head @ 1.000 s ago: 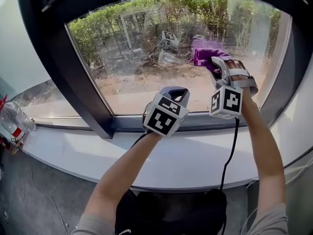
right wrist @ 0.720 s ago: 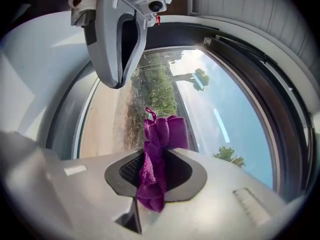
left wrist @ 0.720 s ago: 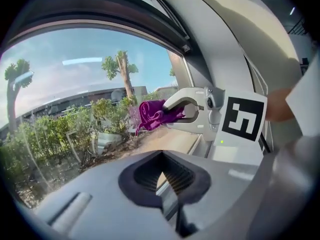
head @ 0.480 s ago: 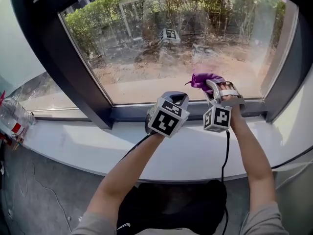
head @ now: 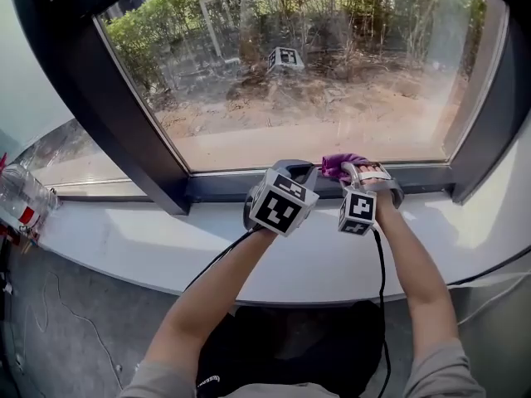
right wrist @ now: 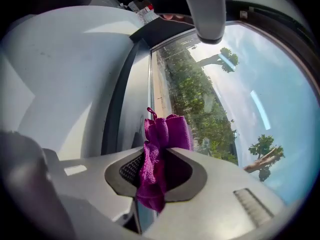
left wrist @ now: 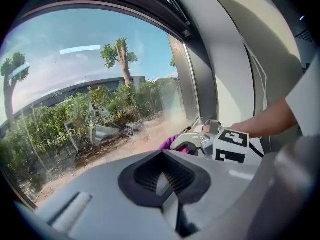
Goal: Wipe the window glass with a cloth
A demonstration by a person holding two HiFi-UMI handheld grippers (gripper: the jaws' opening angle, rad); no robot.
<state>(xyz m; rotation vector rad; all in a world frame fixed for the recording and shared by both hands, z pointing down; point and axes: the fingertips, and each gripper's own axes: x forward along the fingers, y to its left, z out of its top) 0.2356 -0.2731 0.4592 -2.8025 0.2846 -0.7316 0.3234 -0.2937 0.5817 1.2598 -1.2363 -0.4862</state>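
The purple cloth (head: 338, 165) is bunched between the jaws of my right gripper (head: 355, 172), which is shut on it. It is held at the bottom edge of the window glass (head: 315, 81), just above the black lower frame. In the right gripper view the cloth (right wrist: 167, 133) sticks up out of the right gripper (right wrist: 154, 176), next to the glass (right wrist: 215, 99). My left gripper (head: 292, 171) hangs close by on the left, over the sill, shut with nothing in it. The left gripper view shows the shut left gripper (left wrist: 164, 181) and, beyond it, the cloth (left wrist: 167, 143).
A thick black mullion (head: 124, 131) bounds the pane on the left and a black frame (head: 494, 123) on the right. Below runs a white sill (head: 207, 247). A plastic bottle (head: 21, 199) lies at the far left. A black cable (head: 380, 264) hangs from the right gripper.
My right gripper has carried the cloth down the glass from the upper right to the bottom edge, ending close to the left gripper. The left gripper has hardly moved.
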